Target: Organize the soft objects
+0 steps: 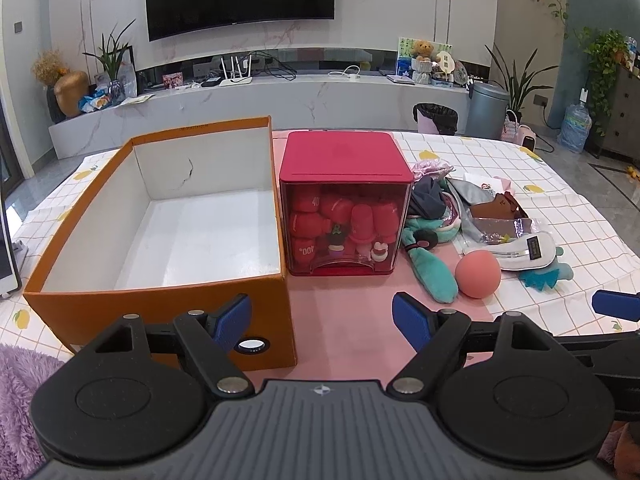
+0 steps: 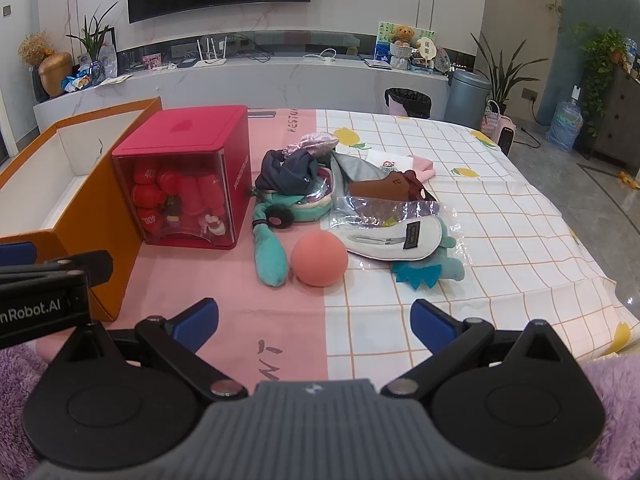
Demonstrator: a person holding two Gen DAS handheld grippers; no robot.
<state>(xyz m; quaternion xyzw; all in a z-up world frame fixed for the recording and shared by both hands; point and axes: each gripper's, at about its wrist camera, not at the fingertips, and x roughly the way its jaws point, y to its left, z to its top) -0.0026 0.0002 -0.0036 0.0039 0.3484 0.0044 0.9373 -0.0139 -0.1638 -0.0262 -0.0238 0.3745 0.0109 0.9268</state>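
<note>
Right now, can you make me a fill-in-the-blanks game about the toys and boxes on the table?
1. The orange box has ____ inside it.
2. The ball lies right beside the teal plush's ____.
3. The red box stands between the orange box and the ____ of soft things.
4. The jaws of both grippers, left and right, are ____.

Missing words: nothing; tail; pile; open
</note>
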